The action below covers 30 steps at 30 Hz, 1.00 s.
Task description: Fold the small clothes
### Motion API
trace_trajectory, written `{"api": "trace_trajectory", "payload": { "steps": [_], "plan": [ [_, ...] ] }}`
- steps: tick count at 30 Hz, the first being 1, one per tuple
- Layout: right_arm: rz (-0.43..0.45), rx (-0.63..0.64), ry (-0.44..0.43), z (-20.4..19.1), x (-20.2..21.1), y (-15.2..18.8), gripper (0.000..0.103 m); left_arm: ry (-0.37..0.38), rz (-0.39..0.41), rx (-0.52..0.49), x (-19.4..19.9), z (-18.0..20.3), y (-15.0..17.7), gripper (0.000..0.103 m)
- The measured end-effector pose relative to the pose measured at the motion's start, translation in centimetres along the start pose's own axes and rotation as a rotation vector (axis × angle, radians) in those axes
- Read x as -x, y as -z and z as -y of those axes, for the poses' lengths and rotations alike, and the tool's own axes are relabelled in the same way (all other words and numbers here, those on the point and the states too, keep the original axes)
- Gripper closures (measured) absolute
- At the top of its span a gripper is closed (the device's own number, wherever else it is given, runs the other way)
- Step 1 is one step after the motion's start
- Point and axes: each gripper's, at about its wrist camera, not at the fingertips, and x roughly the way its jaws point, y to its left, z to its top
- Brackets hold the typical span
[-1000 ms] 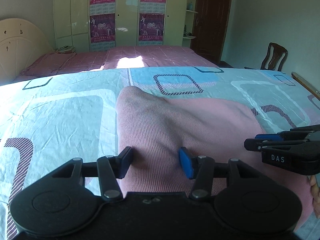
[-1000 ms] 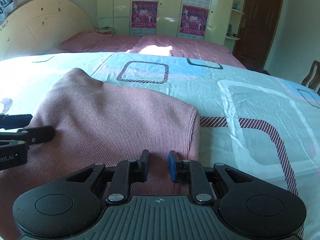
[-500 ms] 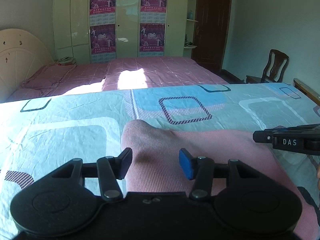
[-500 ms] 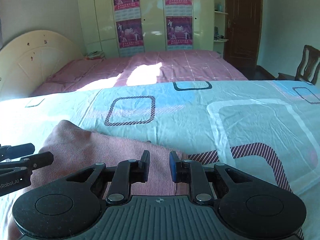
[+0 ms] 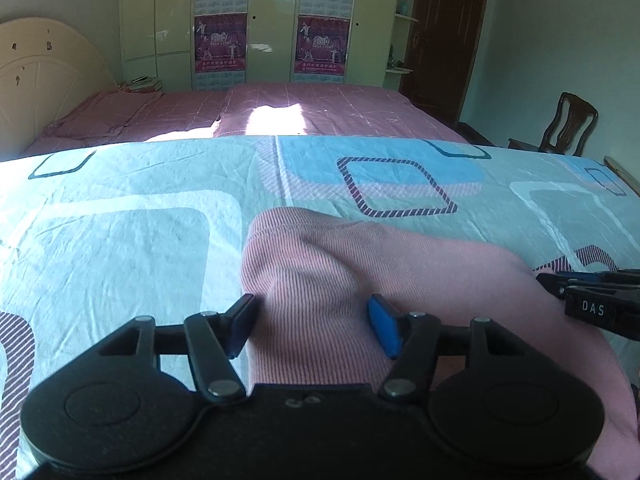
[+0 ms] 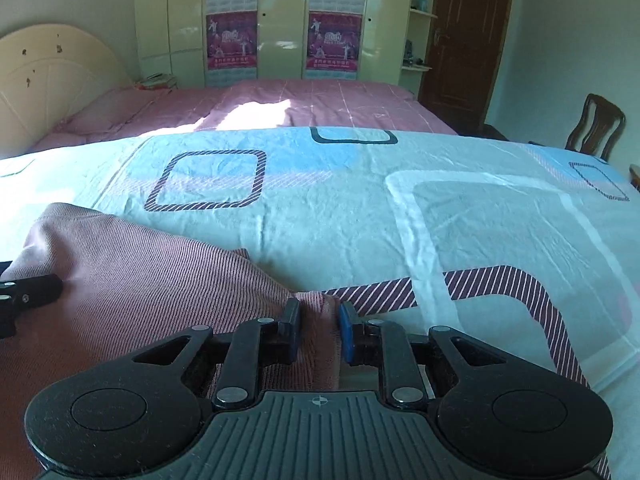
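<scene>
Left tongs [image 5: 310, 326] were held wide astride the near left edge of the pink knit garment [image 5: 400, 268]; right tongs [image 6: 319, 330] stayed narrow, pinching its right corner. The garment had been lowered again onto the patterned bedsheet [image 6: 460, 216], fold apparently laid.

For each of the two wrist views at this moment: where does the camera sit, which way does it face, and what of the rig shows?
Left wrist: behind the left gripper, facing across the pink garment and patterned sheet toward the wardrobe; the right gripper's tips enter at right.
Right wrist: behind the right gripper, jaws pinching the garment's corner, same heading; the left gripper's tip shows at left.
Shared: garment, sheet, wardrobe, chair.
</scene>
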Motion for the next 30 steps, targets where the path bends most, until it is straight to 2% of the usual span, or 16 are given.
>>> {"api": "trace_trajectory", "payload": {
  "steps": [4,11,12,15,18,21,22,24,27,29,30],
  "plan": [
    [0.023,-0.011,-0.01,0.4,1.3,-0.5,0.082,-0.006,0.013,-0.013,0.7,0.1,-0.1,0.041],
    [0.081,-0.031,-0.083,0.3,5.5,-1.0,0.081,-0.014,0.045,-0.01,2.9,0.1,0.0,0.043],
    [0.087,-0.032,-0.096,0.1,6.1,-0.9,0.078,-0.014,0.05,-0.012,3.4,0.1,0.0,0.043],
    [0.101,-0.021,-0.128,-0.6,7.6,-0.4,0.051,-0.006,0.066,-0.024,5.1,0.1,0.4,0.043],
    [0.101,0.018,-0.159,-1.7,8.6,0.7,0.051,0.001,0.074,-0.038,6.7,0.2,0.9,0.043],
    [0.078,0.018,-0.189,-2.4,9.2,2.1,0.054,0.005,0.064,-0.039,8.4,0.2,2.1,0.043],
    [0.069,0.025,-0.194,-2.5,9.3,2.5,0.06,0.008,0.061,-0.038,8.9,0.3,2.6,0.043],
    [0.051,0.033,-0.198,-2.8,9.6,3.6,0.064,0.008,0.056,-0.035,9.5,0.4,3.7,0.043],
    [0.029,0.088,-0.156,-3.2,9.2,4.8,0.067,-0.002,0.041,-0.05,9.2,0.7,5.0,0.043],
    [0.002,0.107,-0.118,-3.0,8.2,5.2,0.074,-0.005,0.043,-0.038,8.8,0.7,5.3,0.044],
    [-0.001,0.128,-0.08,-2.9,7.6,5.3,0.085,-0.005,0.04,-0.031,8.7,0.7,5.4,0.044]
  ]
}}
